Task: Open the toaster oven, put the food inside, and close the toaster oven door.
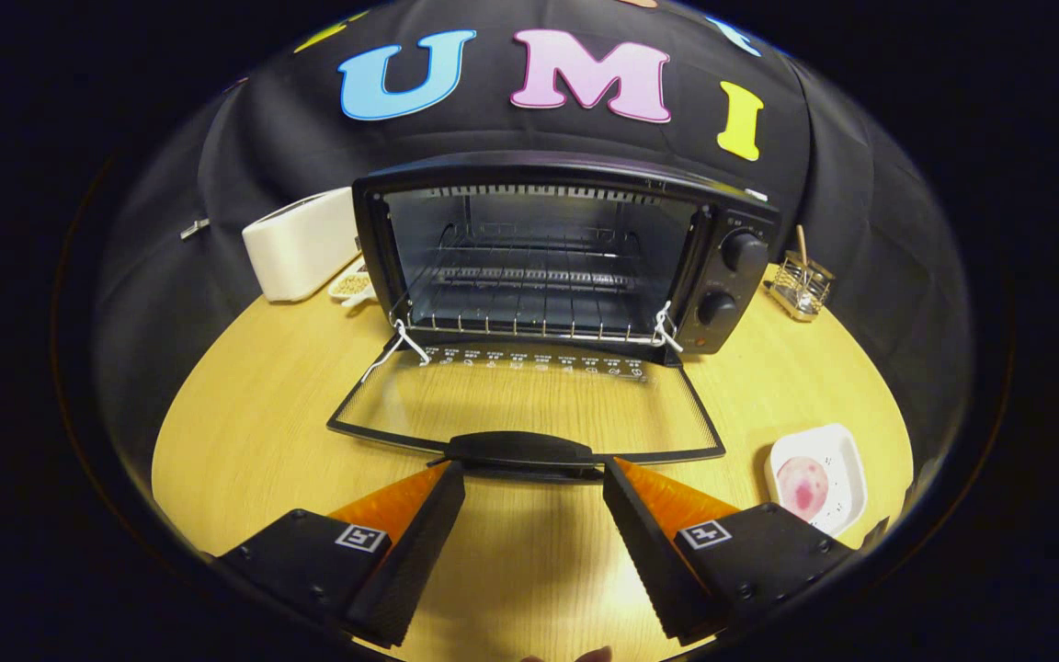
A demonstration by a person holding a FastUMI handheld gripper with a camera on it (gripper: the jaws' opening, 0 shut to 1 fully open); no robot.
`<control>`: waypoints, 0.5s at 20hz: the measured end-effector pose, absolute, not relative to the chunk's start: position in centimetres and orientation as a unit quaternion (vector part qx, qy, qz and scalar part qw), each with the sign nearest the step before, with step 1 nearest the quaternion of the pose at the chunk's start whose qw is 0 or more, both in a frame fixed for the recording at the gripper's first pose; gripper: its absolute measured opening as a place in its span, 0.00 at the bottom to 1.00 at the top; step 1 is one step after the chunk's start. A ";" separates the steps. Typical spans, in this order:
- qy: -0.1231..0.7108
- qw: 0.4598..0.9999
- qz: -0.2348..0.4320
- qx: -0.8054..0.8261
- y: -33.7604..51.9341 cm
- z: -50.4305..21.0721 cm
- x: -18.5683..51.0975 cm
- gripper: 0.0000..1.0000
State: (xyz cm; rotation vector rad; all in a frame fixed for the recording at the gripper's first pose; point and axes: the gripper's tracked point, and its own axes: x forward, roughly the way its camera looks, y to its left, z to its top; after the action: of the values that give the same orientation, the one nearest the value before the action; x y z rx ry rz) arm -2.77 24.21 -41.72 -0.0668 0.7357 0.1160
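Toaster oven [566, 248] door [529, 405] down, jaws apart by its handle [520, 450], food [802, 485] on plate [847, 455]

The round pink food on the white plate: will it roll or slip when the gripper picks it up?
The pink food looks round and smooth, so it may roll or slip between the fingers. It lies loose on a small white plate that probably slides on the smooth table if nudged. The gripper is open, at the handle of the lowered oven door.

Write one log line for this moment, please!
oven door: open flat | tool: open, at door handle | food: on plate
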 end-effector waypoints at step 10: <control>0.381 0.916 0.127 -0.001 22.2 -37.6 -5.3 0.99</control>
State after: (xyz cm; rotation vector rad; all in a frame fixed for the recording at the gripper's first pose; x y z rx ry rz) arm -5.29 22.23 -37.58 -0.0020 0.7839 0.2615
